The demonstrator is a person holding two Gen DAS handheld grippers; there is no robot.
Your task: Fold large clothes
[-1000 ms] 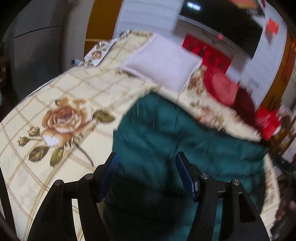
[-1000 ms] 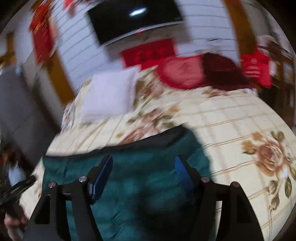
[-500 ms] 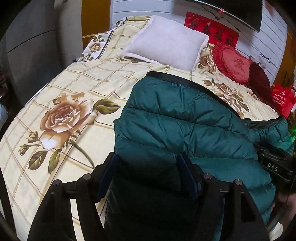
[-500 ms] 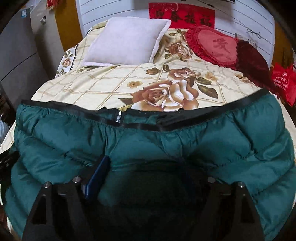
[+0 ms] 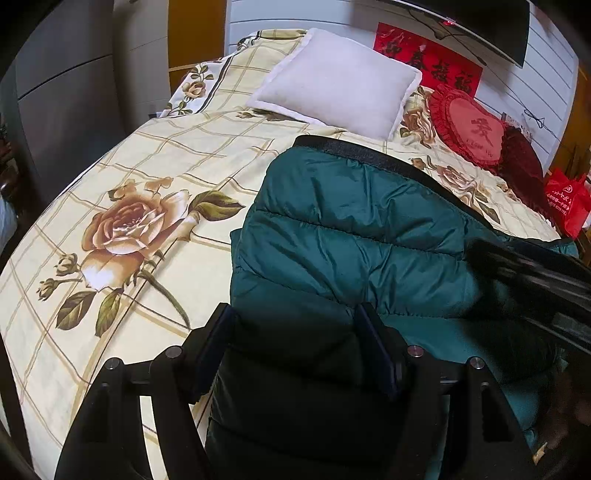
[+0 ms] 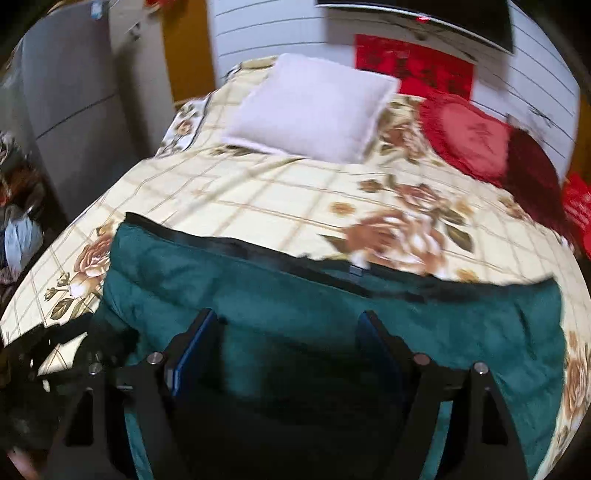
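Folding seems under way: left tool [image 5: 291, 343] and right tool [image 6: 286, 343] both gape wide, holding nothing, above a teal puffer jacket [image 5: 351, 236] lying doubled on the rose-print bed [image 5: 122, 206] — next, judge and pinch an edge.

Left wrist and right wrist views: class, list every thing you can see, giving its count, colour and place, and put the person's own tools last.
puffer jacket: one, teal with a black edge band, lying on the near part of the bed.
bedspread: one, cream with a rose print and grid lines, covering the bed.
pillow: one, white, at the head of the bed.
heart cushion: one, red, right of the pillow.
dark cushion: one, maroon, beside the heart cushion.
banner: one, red, on the wall.
television: one, black, above the banner.
bag: one, red, at the bed's right side.
left gripper: black, open, over the jacket.
right gripper: black, open, over the jacket.
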